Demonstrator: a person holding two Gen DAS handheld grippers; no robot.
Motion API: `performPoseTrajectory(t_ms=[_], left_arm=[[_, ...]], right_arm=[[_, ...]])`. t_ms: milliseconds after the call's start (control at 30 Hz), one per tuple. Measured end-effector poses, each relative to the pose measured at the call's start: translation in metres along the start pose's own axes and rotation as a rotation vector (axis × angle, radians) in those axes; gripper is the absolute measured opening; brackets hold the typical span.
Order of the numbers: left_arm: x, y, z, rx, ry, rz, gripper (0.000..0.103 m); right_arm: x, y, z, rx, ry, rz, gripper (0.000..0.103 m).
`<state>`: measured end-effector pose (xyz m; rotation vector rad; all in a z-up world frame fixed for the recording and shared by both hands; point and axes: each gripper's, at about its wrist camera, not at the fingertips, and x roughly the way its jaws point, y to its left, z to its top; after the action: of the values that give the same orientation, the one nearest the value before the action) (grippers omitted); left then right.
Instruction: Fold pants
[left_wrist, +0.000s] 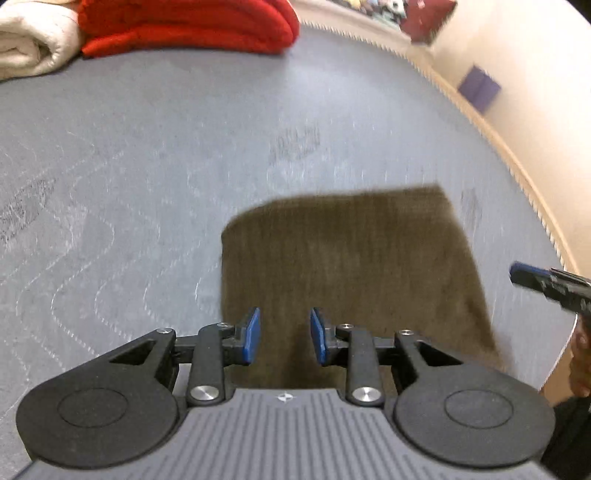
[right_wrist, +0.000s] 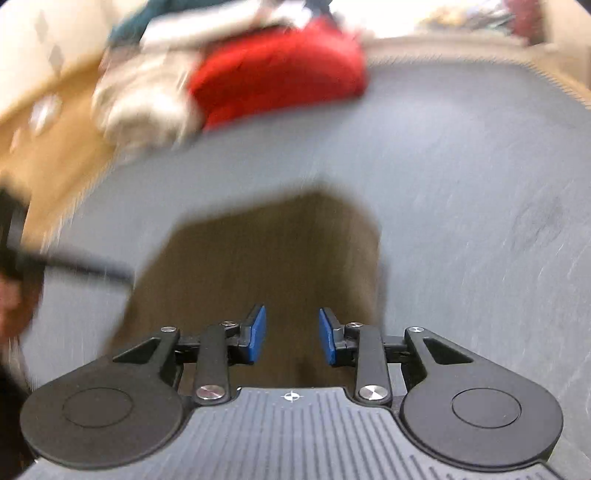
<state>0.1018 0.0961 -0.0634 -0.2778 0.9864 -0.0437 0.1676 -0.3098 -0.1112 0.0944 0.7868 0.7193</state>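
My left gripper (left_wrist: 285, 335) hangs with its blue pads parted and nothing between them, angled down at the brown pants (left_wrist: 351, 273), which lie directly below and ahead of its tips as a compact folded rectangle on the grey mattress (left_wrist: 147, 147). My right gripper (right_wrist: 291, 335) is released too, pads apart and bare, with the same brown bundle right under its tips and reaching ahead of it. The two grippers sit close, each peeking in at the edge of the other's view. I judge the folding close to finished, so the job now is tidying: press down lightly, square the corners, and avoid snagging the top layer and dragging it open. Both views are smeared with blur, so edges are hard to read. Well beyond the pants, at the far end, sit a red folded blanket (left_wrist: 192, 26) and a white towel (left_wrist: 33, 44).
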Motion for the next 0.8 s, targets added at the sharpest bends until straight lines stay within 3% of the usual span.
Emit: performPoseTrajectory(t_ms=[200,267,333,400,500,533,567,600,633,733,800], left_arm=[[0.011,-0.019,0.019,-0.016,-0.06,0.009,0.032],[0.012,-0.02,0.023,-0.03,-0.068,0.006,0.032],[0.013,-0.019,0.026,-0.041,-0.072,0.008,0.032],[0.012,-0.015,0.027,-0.046,-0.073,0.013,0.032],[0.017,-0.012,0.026,-0.038,-0.055,0.035,0.032],[0.023,-0.01,0.024,-0.025,-0.034,0.041,0.032],[0.036,-0.009,0.019,0.002,0.034,0.077,0.035],[0.051,-0.006,0.012,0.03,0.112,0.118,0.04],[0.058,-0.001,0.006,0.018,0.13,0.139,0.048],[0.044,0.003,0.009,-0.032,0.098,0.124,0.047],[0.03,-0.003,0.009,0.003,0.054,0.131,0.047]], right_arm=[[0.059,0.002,0.047,0.002,-0.085,-0.136,0.036],[0.086,-0.001,0.054,-0.01,-0.061,-0.218,0.032],[0.121,-0.01,0.053,0.032,0.018,-0.312,0.028],[0.141,-0.02,0.052,0.065,0.038,-0.344,0.027],[0.157,-0.011,0.059,0.012,0.049,-0.393,0.024],[0.163,-0.01,0.06,-0.009,0.059,-0.404,0.024],[0.168,-0.009,0.061,-0.024,0.07,-0.413,0.024],[0.172,-0.009,0.063,-0.029,0.084,-0.422,0.024],[0.176,-0.011,0.064,-0.021,0.097,-0.422,0.024],[0.157,-0.012,0.067,0.045,0.096,-0.399,0.024],[0.126,-0.003,0.067,0.075,0.027,-0.385,0.024]])
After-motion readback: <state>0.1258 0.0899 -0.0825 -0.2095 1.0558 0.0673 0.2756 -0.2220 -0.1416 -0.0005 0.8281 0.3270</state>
